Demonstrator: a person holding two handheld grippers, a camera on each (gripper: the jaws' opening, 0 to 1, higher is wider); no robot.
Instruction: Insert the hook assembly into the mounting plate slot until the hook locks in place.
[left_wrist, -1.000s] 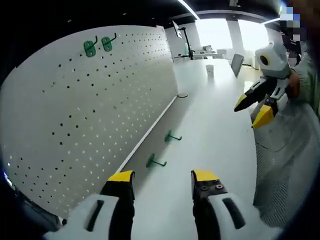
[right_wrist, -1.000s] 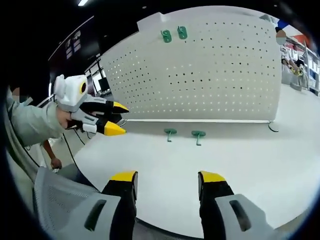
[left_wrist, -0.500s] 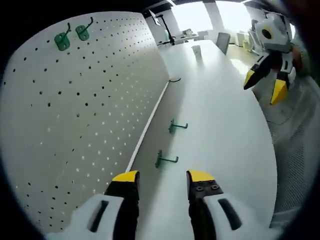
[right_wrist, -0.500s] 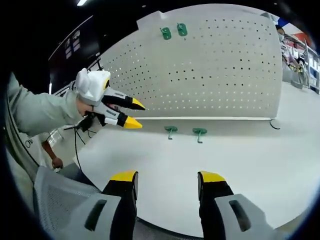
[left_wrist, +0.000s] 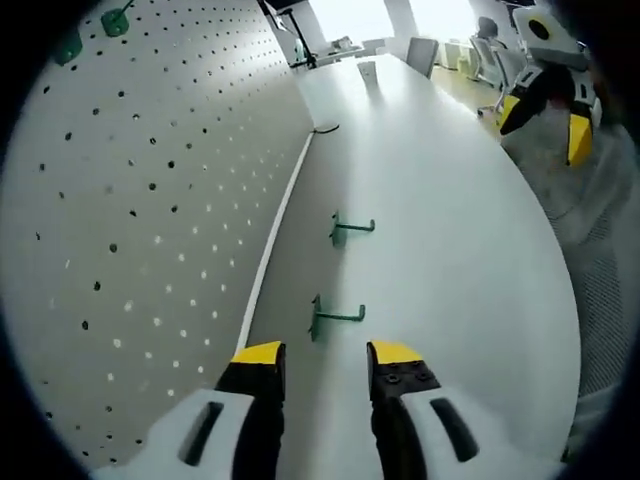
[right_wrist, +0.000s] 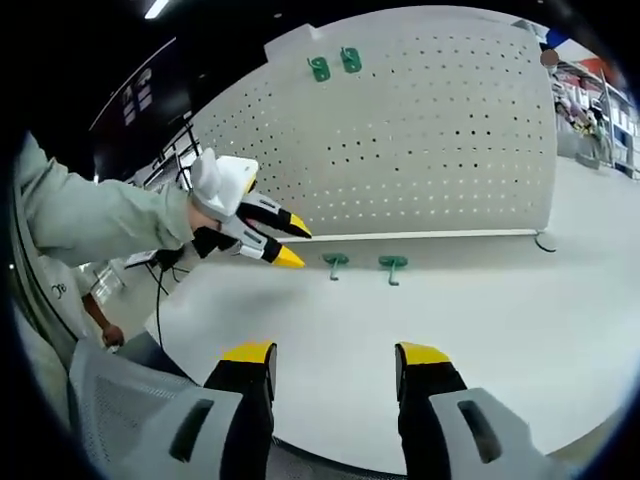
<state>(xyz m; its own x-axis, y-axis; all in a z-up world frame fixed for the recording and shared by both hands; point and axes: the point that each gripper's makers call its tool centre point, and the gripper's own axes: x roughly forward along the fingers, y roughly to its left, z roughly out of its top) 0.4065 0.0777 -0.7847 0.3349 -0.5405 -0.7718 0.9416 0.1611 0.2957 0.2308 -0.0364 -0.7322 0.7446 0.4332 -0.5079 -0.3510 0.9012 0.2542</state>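
Two green hooks lie on the white table at the foot of the pegboard. In the left gripper view the nearer hook lies just ahead of my open left gripper, and the farther hook lies beyond it. In the right gripper view both hooks sit side by side under the white pegboard, where two more green hooks hang near the top. My left gripper comes in from the left, close to the left hook. My right gripper stands open and empty, far back from them.
The white table stretches far along the pegboard. A dark cable lies at the board's far end. A small cup and chairs stand far off. A grey mesh chair back is near my right gripper. My right gripper appears at upper right.
My left gripper has moved forward and down toward the nearer hook on the table. My right gripper has barely moved.
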